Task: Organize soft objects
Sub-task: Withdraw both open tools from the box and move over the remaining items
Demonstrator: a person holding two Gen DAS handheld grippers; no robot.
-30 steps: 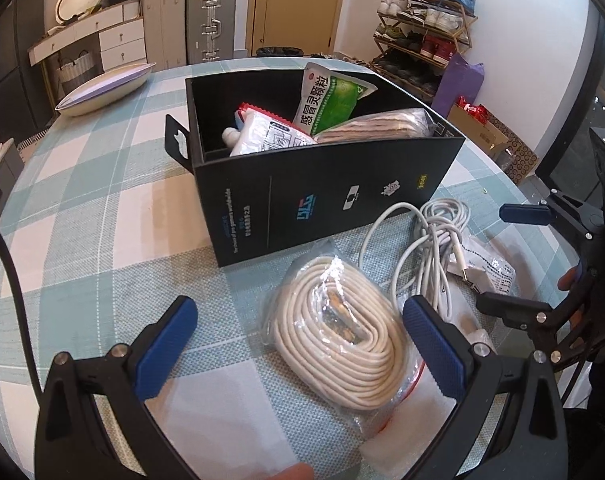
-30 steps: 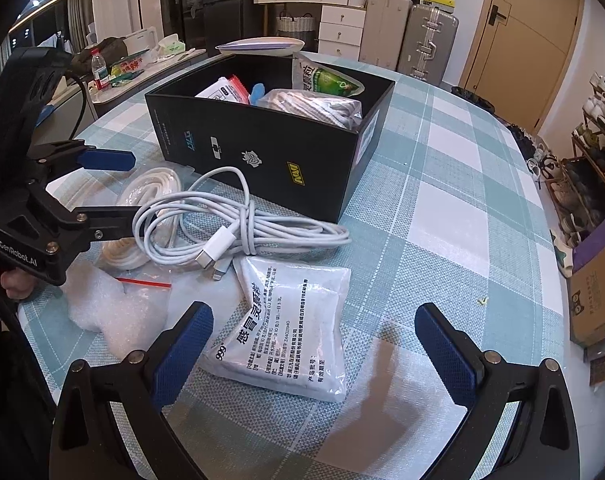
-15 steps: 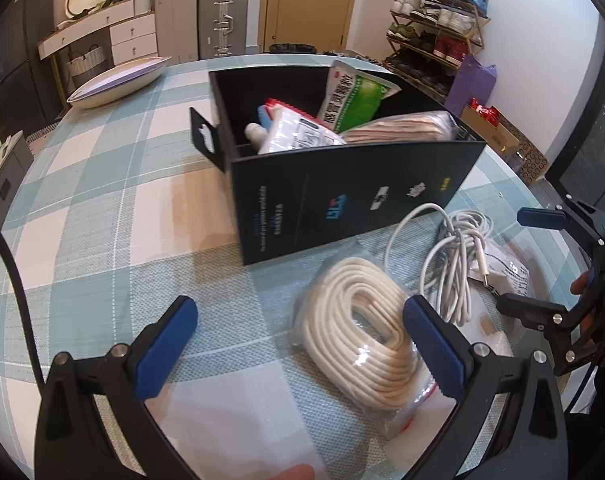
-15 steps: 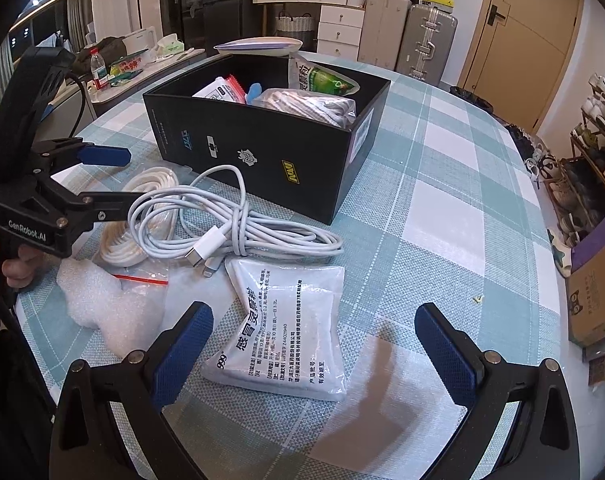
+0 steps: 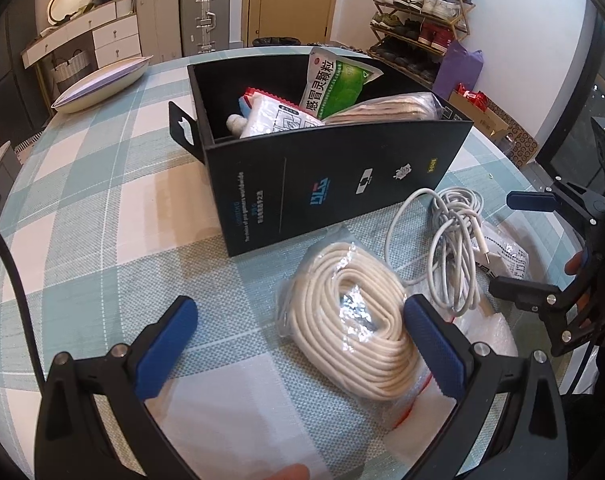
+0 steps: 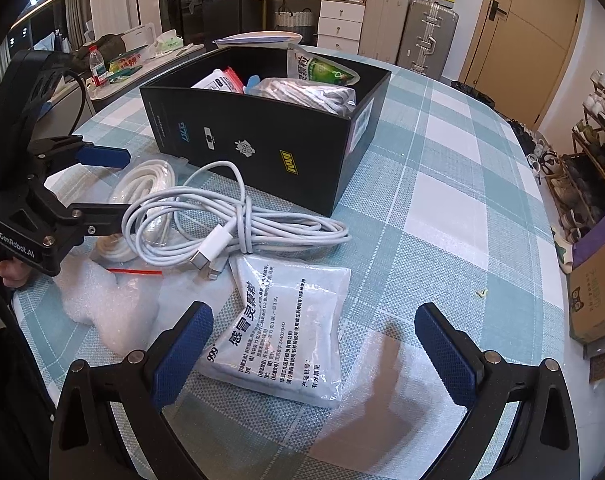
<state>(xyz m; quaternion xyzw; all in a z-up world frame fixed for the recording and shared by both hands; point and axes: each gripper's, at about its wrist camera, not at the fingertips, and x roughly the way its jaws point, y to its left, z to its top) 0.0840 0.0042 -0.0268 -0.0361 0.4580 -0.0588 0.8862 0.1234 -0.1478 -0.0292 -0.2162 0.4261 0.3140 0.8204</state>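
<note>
While both grippers stand with fingers spread wide and grasp nothing, the soft things lie on the checked tablecloth [image 6: 442, 216]. At the bottom of the left wrist view, the left gripper [image 5: 298, 344] has the bagged coil of cream rope [image 5: 350, 320] partly between its blue pads, the right-hand pad just beside the coil; whether it touches is hard to tell. At the bottom of the right wrist view, the right gripper [image 6: 314, 344] frames the white medicine sachet [image 6: 282, 332]. A white charging cable [image 6: 238, 216] lies above the sachet, near the black box [image 6: 262, 148], which holds several packets in mid-frame.
</note>
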